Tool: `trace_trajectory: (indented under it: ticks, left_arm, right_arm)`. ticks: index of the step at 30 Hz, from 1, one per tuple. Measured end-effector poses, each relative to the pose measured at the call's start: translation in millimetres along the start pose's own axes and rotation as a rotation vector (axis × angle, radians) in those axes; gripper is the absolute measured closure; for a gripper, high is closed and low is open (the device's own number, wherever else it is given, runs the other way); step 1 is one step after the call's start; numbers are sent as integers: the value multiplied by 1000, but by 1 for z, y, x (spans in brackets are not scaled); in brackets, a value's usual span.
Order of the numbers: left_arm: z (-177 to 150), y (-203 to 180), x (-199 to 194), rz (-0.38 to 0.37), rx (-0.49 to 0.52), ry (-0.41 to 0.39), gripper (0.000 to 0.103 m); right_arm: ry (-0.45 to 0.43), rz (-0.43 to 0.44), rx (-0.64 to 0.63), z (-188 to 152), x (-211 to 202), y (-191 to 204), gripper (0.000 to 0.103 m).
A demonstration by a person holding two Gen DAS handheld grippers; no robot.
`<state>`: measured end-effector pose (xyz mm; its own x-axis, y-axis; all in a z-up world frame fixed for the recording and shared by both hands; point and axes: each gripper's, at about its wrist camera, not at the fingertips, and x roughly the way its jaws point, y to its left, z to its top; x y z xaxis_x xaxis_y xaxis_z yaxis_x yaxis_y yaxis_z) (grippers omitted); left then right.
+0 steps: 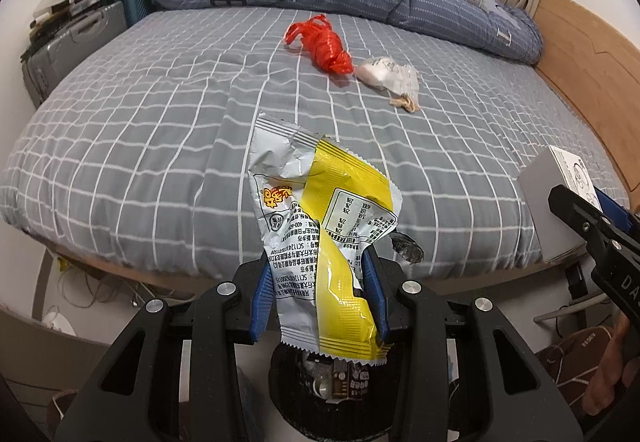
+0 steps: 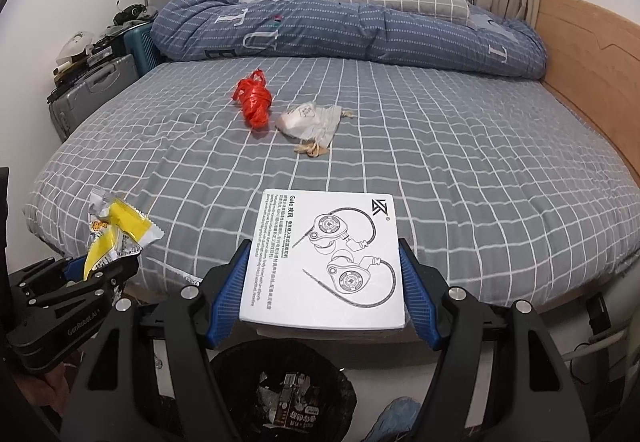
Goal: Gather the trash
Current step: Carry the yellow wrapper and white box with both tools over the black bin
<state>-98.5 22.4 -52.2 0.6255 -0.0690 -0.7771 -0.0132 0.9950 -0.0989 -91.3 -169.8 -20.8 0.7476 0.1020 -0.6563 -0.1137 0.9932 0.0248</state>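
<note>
Left gripper (image 1: 320, 294) clamps my crinkled foil wrapper (image 1: 320, 226) | right gripper (image 2: 324, 290) pinches flat white box (image 2: 326, 258) | bin (image 2: 280, 402) below, half hidden | red bag (image 2: 253, 104), pouch (image 2: 308, 120) far on bed (image 2: 460, 170)

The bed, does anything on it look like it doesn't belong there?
Yes. A scrunched red plastic bag and a crumpled whitish plastic bag lie side by side mid-bed on the grey checked bedsheet: litter on bedding.
</note>
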Motion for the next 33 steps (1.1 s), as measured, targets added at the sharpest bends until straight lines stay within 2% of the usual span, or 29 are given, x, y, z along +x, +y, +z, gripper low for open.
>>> trace_trajectory:
  ticks: [17,23,33]
  left_arm:
    - [-62,15,-12,25,-11,98,65]
    - [-82,24,7,21,-27,144,65]
    - [-113,39,64,34,-41,239,65]
  right_arm:
    - [115,13,-10,-64,-14,14,36]
    - [176,5,-31,-90,4,18,36]
    - [308,4,-65,-131,62,28,36]
